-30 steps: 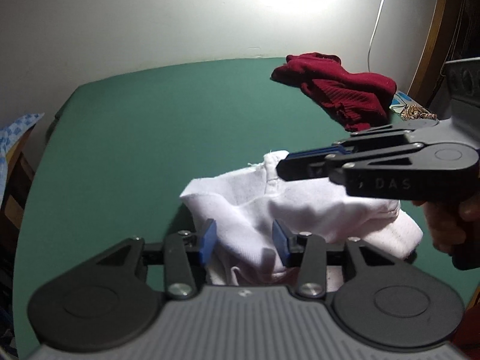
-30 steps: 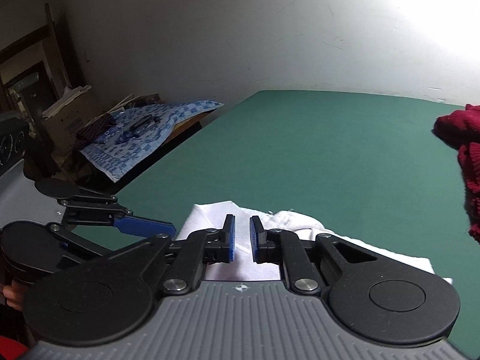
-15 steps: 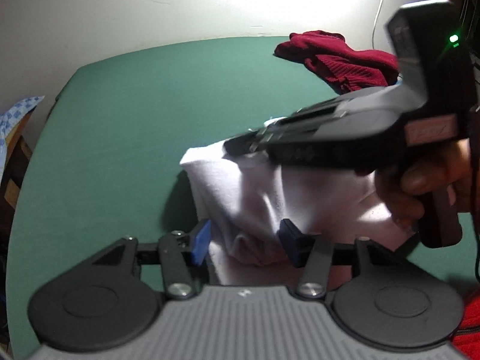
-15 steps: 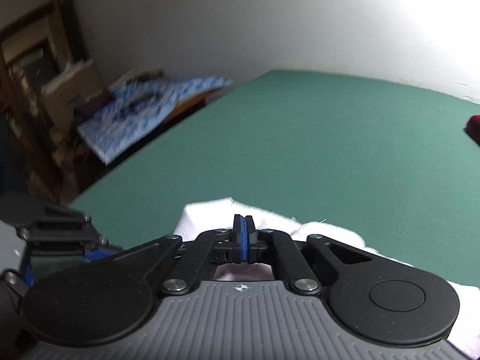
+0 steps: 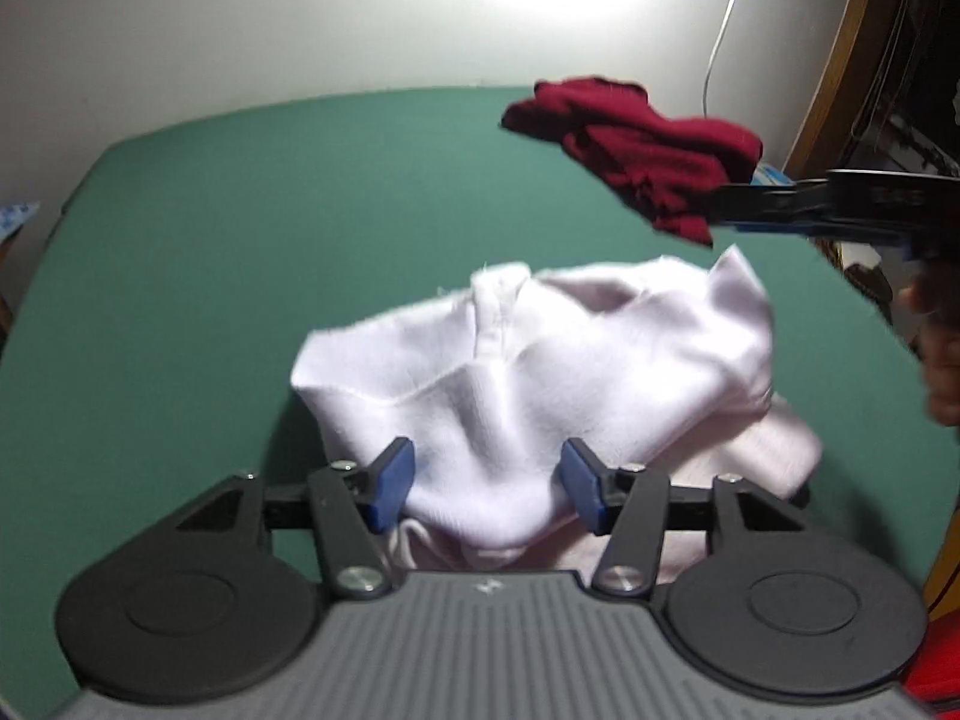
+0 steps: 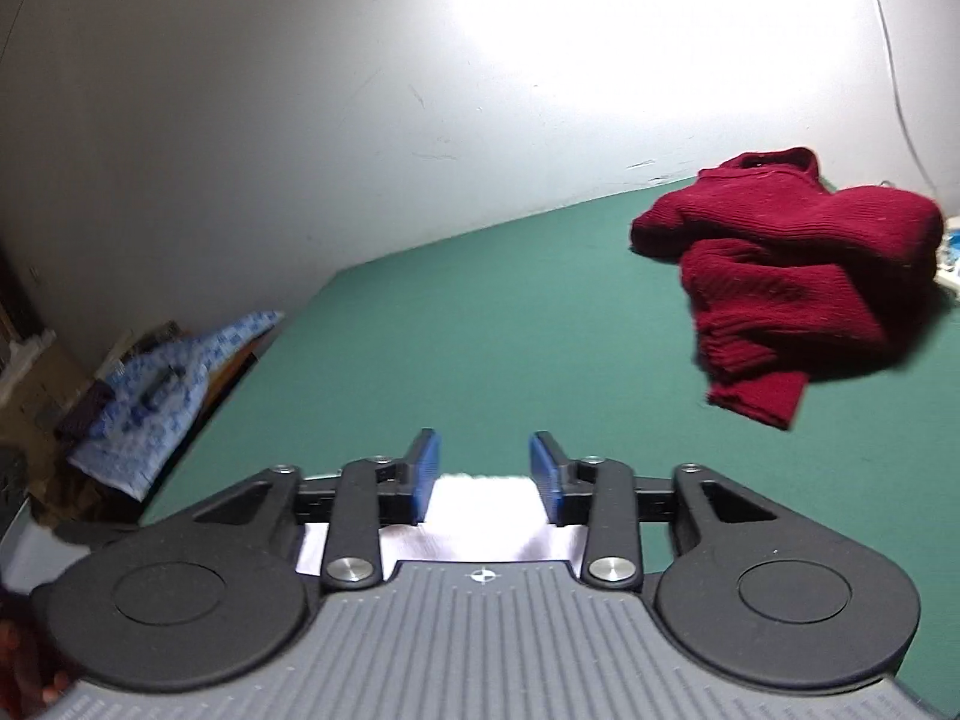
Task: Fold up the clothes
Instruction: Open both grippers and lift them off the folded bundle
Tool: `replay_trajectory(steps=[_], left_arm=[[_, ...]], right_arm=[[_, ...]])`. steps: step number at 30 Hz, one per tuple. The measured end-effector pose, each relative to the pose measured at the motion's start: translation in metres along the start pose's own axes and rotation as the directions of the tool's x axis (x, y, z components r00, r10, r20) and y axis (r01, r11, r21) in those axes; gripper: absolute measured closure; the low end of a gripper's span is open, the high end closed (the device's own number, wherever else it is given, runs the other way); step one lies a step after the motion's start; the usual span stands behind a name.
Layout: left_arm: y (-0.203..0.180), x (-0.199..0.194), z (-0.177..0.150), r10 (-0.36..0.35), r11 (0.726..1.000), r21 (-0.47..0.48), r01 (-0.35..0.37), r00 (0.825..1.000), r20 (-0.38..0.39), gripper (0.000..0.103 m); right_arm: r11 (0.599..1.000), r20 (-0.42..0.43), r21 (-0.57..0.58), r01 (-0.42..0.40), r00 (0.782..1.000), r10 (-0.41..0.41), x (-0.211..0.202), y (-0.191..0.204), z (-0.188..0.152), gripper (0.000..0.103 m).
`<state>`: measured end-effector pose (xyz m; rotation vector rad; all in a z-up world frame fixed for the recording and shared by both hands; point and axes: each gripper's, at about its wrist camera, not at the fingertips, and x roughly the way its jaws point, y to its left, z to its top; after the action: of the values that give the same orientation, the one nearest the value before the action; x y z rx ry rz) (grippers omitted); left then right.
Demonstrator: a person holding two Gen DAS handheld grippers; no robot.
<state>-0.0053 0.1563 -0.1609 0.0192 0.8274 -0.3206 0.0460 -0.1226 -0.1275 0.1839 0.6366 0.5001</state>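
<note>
A white garment (image 5: 540, 372) lies bunched on the green table (image 5: 240, 228), folded over itself. My left gripper (image 5: 486, 483) is open, its blue pads on either side of the near fold of the white cloth, not closed on it. My right gripper (image 6: 483, 477) is open and lifted, with only a strip of the white garment (image 6: 480, 516) showing below its pads. In the left wrist view the right gripper (image 5: 840, 204) hovers at the right, above and clear of the cloth. A dark red sweater (image 6: 792, 276) lies crumpled at the far right of the table (image 6: 480, 336).
A white wall (image 6: 420, 90) stands behind the table. A blue patterned cloth (image 6: 162, 390) and clutter lie beyond the table's left edge. A wooden frame (image 5: 852, 48) and a cable stand at the far right. The red sweater also shows in the left wrist view (image 5: 648, 150).
My right gripper went from shut low over the white cloth to open, then lifted and swung right toward the red sweater. The left gripper stayed open at the near fold.
</note>
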Motion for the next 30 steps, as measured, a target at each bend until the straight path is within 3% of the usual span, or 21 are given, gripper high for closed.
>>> replay_trajectory(steps=[4, 5, 8, 12, 13, 15, 17, 19, 21, 25, 29, 30], left_arm=[[0.006, -0.009, 0.007, -0.018, 0.999, 0.036, 0.018, 1.0, -0.011, 0.049], [0.01, -0.017, 0.012, -0.008, 0.999, 0.043, 0.007, 1.0, 0.02, 0.053], [0.019, -0.042, 0.028, 0.08, 0.994, 0.067, -0.089, 0.988, 0.135, 0.043], [0.015, -0.079, 0.034, 0.221, 0.955, 0.135, -0.265, 0.936, 0.273, 0.041], [0.02, -0.091, 0.033, 0.25, 0.94, 0.157, -0.302, 0.926, 0.282, 0.04], [0.032, -0.116, 0.023, 0.343, 0.883, 0.224, -0.413, 0.892, 0.295, 0.039], [0.05, -0.138, 0.011, 0.395, 0.85, 0.252, -0.463, 0.876, 0.277, 0.029], [0.065, -0.148, 0.005, 0.461, 0.829, 0.227, -0.512, 0.854, 0.242, 0.029], [0.068, -0.15, 0.004, 0.521, 0.817, 0.14, -0.559, 0.82, 0.236, 0.032], [0.04, -0.14, -0.002, 0.451, 0.888, -0.024, -0.459, 0.861, 0.235, 0.029], [-0.003, -0.104, -0.017, 0.399, 0.917, -0.054, -0.396, 0.901, 0.168, 0.03], [-0.009, -0.096, -0.021, 0.378, 0.926, -0.071, -0.372, 0.915, 0.143, 0.031]], right_arm=[[0.994, -0.036, -0.072, 0.085, 0.995, -0.088, -0.007, 0.018, -0.022, 0.086], [0.992, -0.039, -0.069, 0.102, 0.994, -0.105, -0.01, 0.02, -0.028, 0.086], [0.987, -0.029, -0.05, 0.154, 0.987, -0.156, -0.017, 0.025, -0.042, 0.086], [0.979, 0.007, -0.043, 0.2, 0.98, -0.199, -0.028, 0.031, -0.049, 0.086], [0.977, 0.015, -0.047, 0.207, 0.978, -0.207, -0.03, 0.032, -0.049, 0.085], [0.973, 0.03, -0.055, 0.223, 0.975, -0.221, -0.035, 0.034, -0.051, 0.081], [0.969, 0.046, -0.062, 0.238, 0.971, -0.235, -0.039, 0.036, -0.052, 0.079], [0.965, 0.062, -0.069, 0.253, 0.966, -0.249, -0.044, 0.037, -0.054, 0.073], [0.965, 0.063, -0.07, 0.254, 0.966, -0.25, -0.045, 0.038, -0.055, 0.072], [0.988, -0.041, -0.027, 0.152, 0.987, -0.153, -0.027, 0.029, -0.056, 0.074], [0.998, -0.14, 0.027, 0.053, 0.989, -0.049, -0.01, 0.019, -0.056, 0.081], [0.999, -0.163, 0.042, 0.029, 0.986, -0.022, -0.005, 0.017, -0.056, 0.087]])
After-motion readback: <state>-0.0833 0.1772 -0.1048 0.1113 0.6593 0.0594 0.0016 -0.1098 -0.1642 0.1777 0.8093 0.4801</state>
